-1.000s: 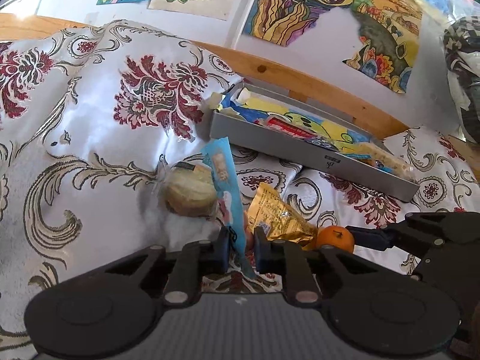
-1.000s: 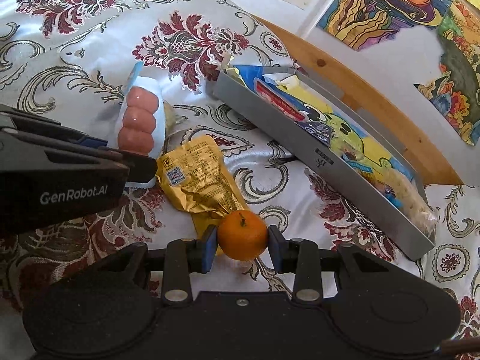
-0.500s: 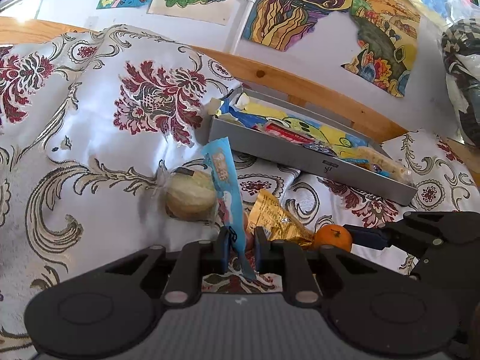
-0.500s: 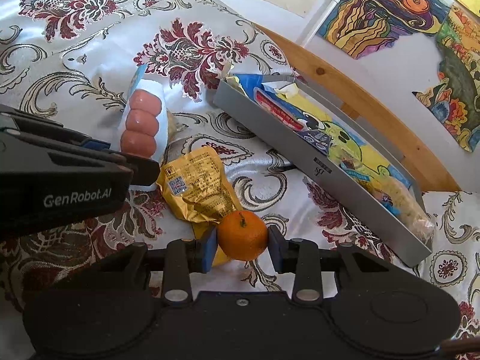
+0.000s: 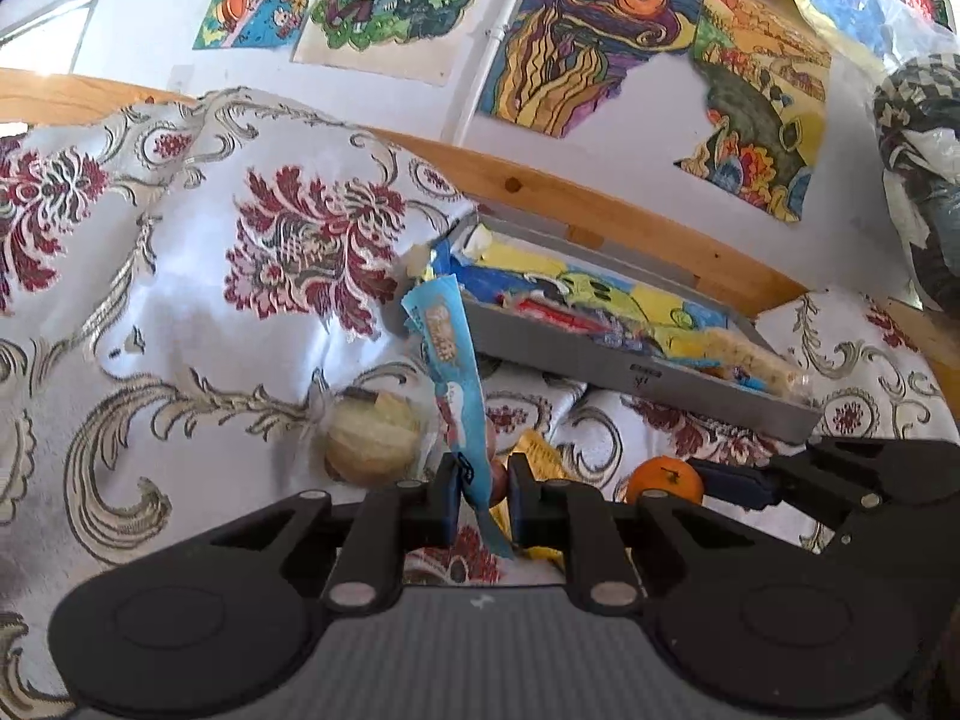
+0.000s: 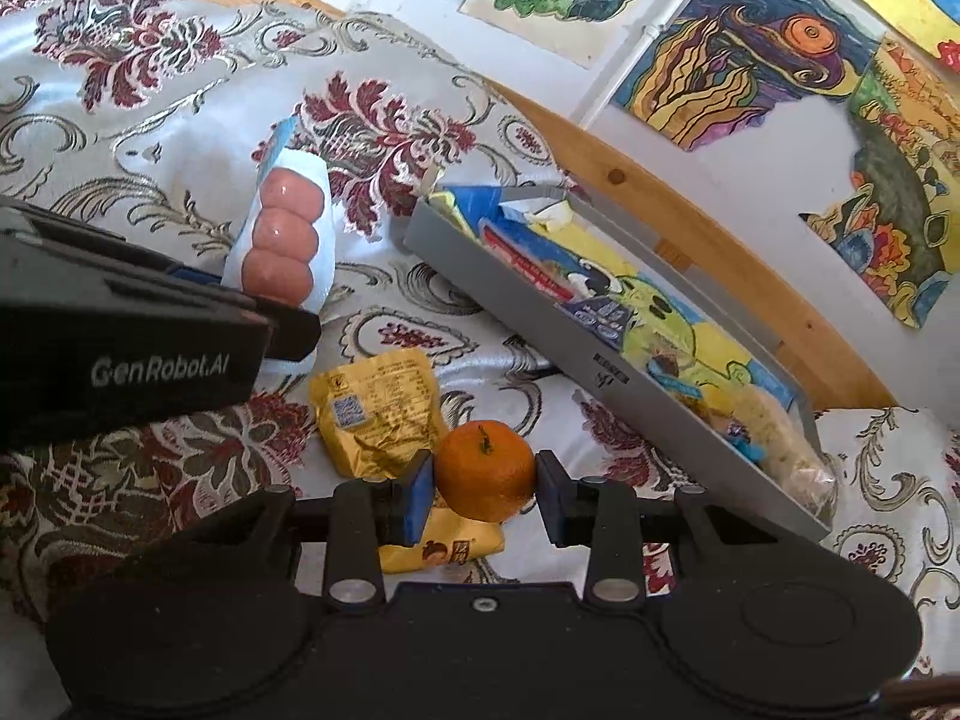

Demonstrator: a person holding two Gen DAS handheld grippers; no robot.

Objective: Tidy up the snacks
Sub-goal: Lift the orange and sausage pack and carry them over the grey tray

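Looking along the left hand-held gripper (image 5: pixel 480 495), its two fingers are clamped on the lower end of one blue sausage packet (image 5: pixel 447 360). The packet stands nearly upright, long axis running up and slightly left, its top edge overlapping the near corner of the grey tray (image 5: pixel 606 360) behind it. One round wrapped bun (image 5: pixel 372 438) lies on the floral cloth (image 5: pixel 180 312) just left of the packet. One yellow snack pouch (image 5: pixel 540 456) shows partly behind the right finger. Farther right, one orange (image 5: pixel 663 477) sits at the tip of the right hand-held gripper (image 5: pixel 702 480). The tray lies tilted on the cloth, packed with colourful packets too jumbled to count.

In the right wrist view, the right hand-held gripper (image 6: pixel 485 483) is closed on the orange (image 6: pixel 485 471), stem end up, above the yellow snack pouch (image 6: pixel 378 414), which lies flat on the floral cloth (image 6: pixel 150 120) with its long axis running toward the camera. The sausage packet (image 6: pixel 282 240) shows three pink sausages stacked in a column, held upright by the left hand-held gripper (image 6: pixel 294 330) at its base. The grey tray (image 6: pixel 540 336) runs diagonally from upper left to lower right.
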